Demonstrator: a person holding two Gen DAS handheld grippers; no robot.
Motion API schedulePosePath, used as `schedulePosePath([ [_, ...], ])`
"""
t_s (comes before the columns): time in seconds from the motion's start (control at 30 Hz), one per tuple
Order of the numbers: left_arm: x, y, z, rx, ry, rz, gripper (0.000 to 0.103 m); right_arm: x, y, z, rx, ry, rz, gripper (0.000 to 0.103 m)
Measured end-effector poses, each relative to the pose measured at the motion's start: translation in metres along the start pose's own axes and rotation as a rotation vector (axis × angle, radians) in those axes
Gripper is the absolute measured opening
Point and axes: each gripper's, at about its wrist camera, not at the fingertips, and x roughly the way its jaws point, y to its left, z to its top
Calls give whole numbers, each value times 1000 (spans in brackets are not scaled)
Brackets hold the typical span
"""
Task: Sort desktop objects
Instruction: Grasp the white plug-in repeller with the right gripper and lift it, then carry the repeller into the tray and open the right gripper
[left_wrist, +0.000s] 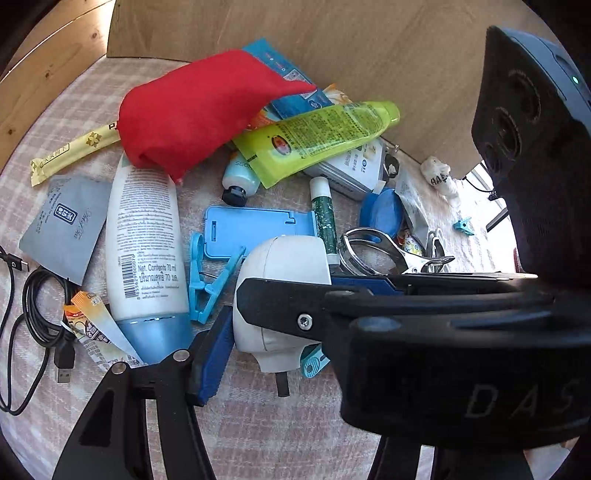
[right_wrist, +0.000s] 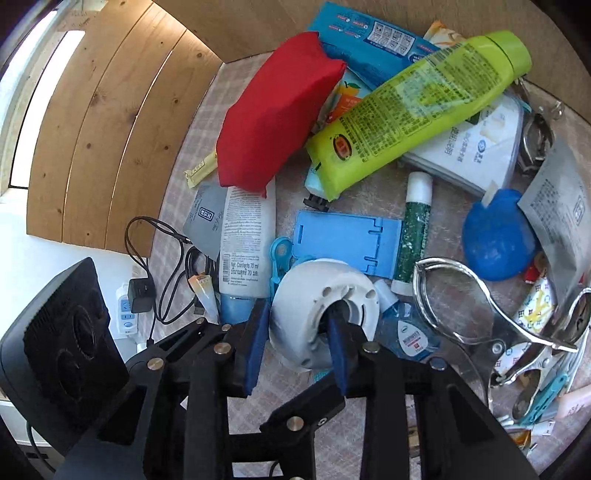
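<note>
While the pile sits unsorted, I'm on the pick step — white plug adapter (right_wrist: 325, 314) first.
Left gripper (left_wrist: 221, 354): I cannot tell its opening; right gripper (right_wrist: 295, 343) pinches the adapter's wall near the table's (right_wrist: 295, 387) front edge — next, lift straight up.

Supporting surface: table covered with pale pink checked cloth (right_wrist: 295, 384). Lying directly on it, ahead of the right claw: flat light-blue plastic phone stand (right_wrist: 343, 243), green-and-white glue stick (right_wrist: 413, 236), round blue plastic case (right_wrist: 495, 236). Left of the claw: coiled black USB cable (right_wrist: 166, 266).
</note>
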Motion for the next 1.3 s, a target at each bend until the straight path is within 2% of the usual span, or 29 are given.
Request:
schedulePosePath([
  [0.33,-18,-27,-8,59,-15,11,52,-32,0,-23,9,-60,21,30],
  [0.47,-33,-46,-8,95,-38,2,52,-61,-7,-35,30,-115,49,30],
  [0.63,-37,-86,-10,151,-43,-50,53,-105,-24,-59,53,-194,69,30],
  [1.07,-3,-228,-37,400,41,-146,53,-208,-131,-132,231,-347,14,30],
  [1.3,27,-280,-58,447,111,-208,52,-233,-183,-163,316,-362,-38,30],
])
